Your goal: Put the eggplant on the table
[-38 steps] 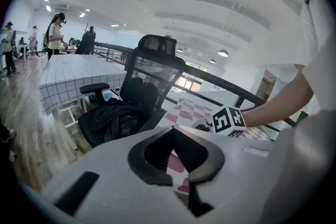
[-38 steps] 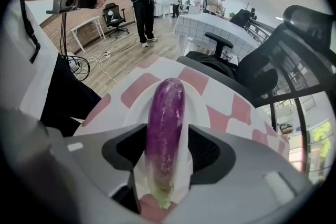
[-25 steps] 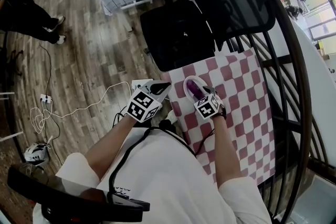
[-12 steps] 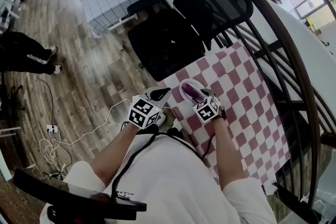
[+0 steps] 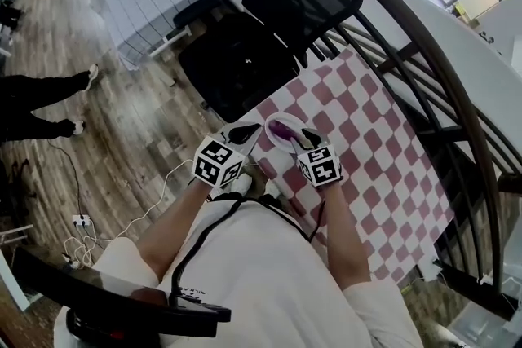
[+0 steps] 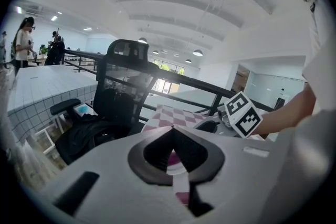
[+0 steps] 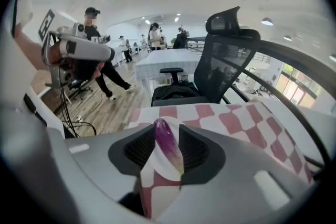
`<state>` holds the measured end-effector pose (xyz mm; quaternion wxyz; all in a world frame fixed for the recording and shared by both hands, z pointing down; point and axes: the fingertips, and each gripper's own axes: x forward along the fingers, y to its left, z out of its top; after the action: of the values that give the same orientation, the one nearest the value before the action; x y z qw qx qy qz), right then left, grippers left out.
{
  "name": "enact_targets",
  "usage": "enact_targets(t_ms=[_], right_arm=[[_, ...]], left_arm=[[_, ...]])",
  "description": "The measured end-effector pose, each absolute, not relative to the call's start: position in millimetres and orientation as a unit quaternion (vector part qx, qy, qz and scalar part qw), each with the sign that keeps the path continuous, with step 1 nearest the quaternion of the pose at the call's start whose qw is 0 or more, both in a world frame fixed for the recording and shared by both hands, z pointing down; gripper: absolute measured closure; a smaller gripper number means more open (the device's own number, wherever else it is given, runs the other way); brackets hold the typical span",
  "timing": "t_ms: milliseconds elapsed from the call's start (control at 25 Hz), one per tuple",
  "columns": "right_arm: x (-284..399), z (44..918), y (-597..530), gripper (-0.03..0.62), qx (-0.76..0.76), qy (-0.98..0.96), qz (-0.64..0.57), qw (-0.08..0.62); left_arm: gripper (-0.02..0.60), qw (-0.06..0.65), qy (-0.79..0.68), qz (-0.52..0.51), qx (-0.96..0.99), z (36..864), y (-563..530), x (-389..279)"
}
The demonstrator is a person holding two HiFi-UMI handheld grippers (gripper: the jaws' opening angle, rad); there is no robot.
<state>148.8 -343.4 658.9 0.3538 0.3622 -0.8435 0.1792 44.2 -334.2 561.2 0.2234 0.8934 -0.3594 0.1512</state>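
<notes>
Cloth (image 5: 367,151) in red and white checks covers the counter in the head view. A white plate (image 5: 267,131) sits near the counter's 9 o'clock edge, and the eggplant (image 5: 286,125) lies in it. A black office chair (image 5: 269,28) stands at 12 o'clock from the plate. A dark railing (image 5: 424,69) curves past at 2 o'clock, and cables (image 5: 73,224) trail over the wooden floor (image 5: 122,134) at 8 o'clock. The left gripper (image 5: 245,131) points at the plate from 8 o'clock and the right gripper (image 5: 305,138) from 4 o'clock.

In the left gripper view the fingers are pressed together at the tips and pinch nothing. The chair and the checked counter lie beyond them, and the right gripper's marker cube shows at 3 o'clock.

In the right gripper view the fingers are part spread and closing. The eggplant stands in the gap between them, over the plate. The chair rises at 1 o'clock, and people (image 7: 97,55) stand on the floor at 10 o'clock.
</notes>
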Motion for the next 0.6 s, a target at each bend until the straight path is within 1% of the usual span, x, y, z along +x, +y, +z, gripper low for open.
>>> enact_targets(t_ms=[200, 400, 600], right_arm=[[162, 630, -330, 0.504, 0.404, -0.841, 0.190, 0.305], [183, 593, -317, 0.564, 0.458, -0.834, 0.204, 0.230], [207, 556, -300, 0.583, 0.503, -0.824, 0.216, 0.145]], left_arm=[[0.577, 0.214, -0.331, 0.154, 0.906, 558, -331, 60], [0.577, 0.203, -0.308, 0.147, 0.918, 545, -329, 76], [0.577, 0.186, -0.276, 0.138, 0.933, 530, -324, 100]])
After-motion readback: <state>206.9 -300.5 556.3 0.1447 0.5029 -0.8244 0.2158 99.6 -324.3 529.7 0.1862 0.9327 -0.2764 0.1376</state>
